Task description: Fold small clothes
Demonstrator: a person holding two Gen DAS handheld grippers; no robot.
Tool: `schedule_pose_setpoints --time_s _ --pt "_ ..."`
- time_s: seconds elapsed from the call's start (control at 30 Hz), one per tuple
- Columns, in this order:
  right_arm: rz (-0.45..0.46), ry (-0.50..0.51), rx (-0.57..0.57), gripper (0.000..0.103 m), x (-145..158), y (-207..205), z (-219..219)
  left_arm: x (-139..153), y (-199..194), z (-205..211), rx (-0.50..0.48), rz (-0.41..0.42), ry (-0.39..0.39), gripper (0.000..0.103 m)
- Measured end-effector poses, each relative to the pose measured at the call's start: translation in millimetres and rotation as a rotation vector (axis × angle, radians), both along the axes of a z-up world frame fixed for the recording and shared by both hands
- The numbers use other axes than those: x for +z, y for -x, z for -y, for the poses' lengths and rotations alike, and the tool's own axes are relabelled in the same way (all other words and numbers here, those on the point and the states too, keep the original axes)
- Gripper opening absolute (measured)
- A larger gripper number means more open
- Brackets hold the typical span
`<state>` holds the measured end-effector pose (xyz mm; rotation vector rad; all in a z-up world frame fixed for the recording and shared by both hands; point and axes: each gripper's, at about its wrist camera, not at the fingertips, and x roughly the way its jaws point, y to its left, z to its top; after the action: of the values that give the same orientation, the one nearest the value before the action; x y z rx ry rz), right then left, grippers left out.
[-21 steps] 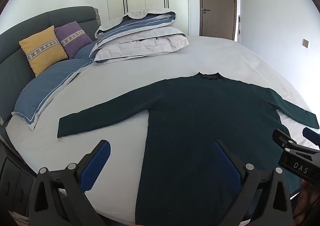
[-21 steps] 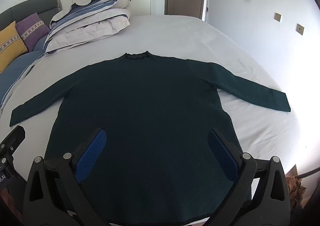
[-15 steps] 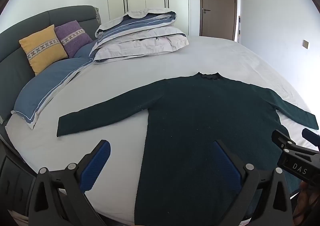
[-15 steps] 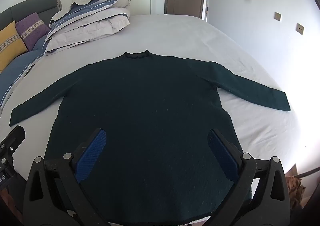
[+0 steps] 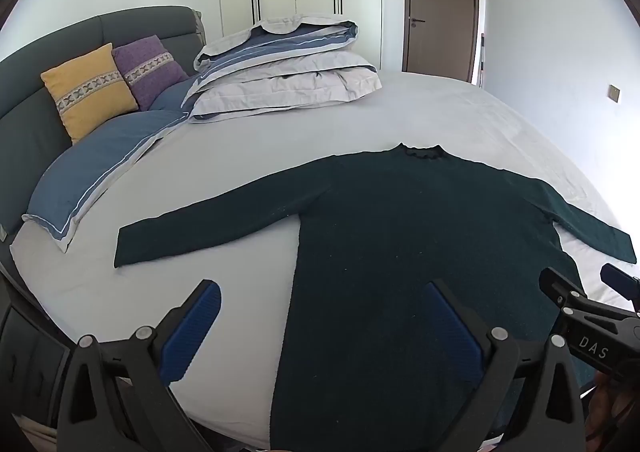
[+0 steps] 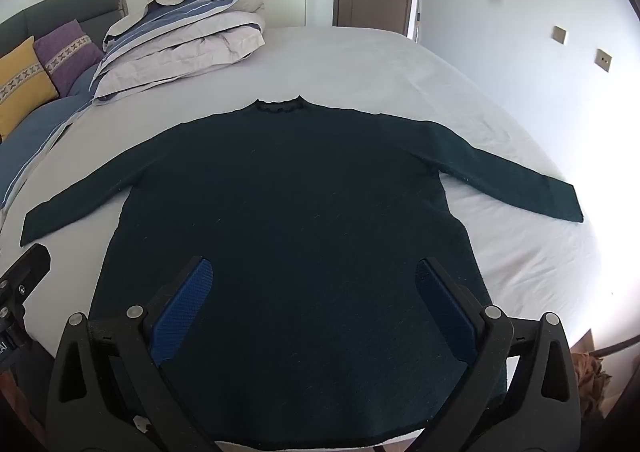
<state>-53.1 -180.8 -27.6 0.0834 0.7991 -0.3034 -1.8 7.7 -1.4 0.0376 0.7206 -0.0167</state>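
Observation:
A dark green long-sleeved sweater [image 5: 416, 236] [image 6: 288, 203] lies flat on the bed, collar away from me, both sleeves spread out sideways. My left gripper [image 5: 320, 300] hovers open above the sweater's lower left side, its blue pads wide apart with nothing between them. My right gripper [image 6: 316, 276] hangs open over the sweater's lower body, also empty. The right gripper's body shows at the right edge of the left wrist view, and the left gripper's body at the left edge of the right wrist view.
The bed [image 5: 440, 115] has a pale grey sheet. A folded duvet stack [image 5: 280, 67] lies at the far left, with blue pillows [image 5: 100, 167] and a yellow and a purple cushion against the grey headboard. A wall runs along the bed's right side; a brown door stands beyond.

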Motion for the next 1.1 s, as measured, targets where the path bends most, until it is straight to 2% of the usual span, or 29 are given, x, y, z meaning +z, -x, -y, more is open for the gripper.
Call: schedule_pose_setpoints --time_s 1.1 --pt "-0.009 0.011 0.010 0.103 -5.8 -1.3 -7.5 -2.2 -0.2 -4.9 0.004 -0.011 0.015 0.103"
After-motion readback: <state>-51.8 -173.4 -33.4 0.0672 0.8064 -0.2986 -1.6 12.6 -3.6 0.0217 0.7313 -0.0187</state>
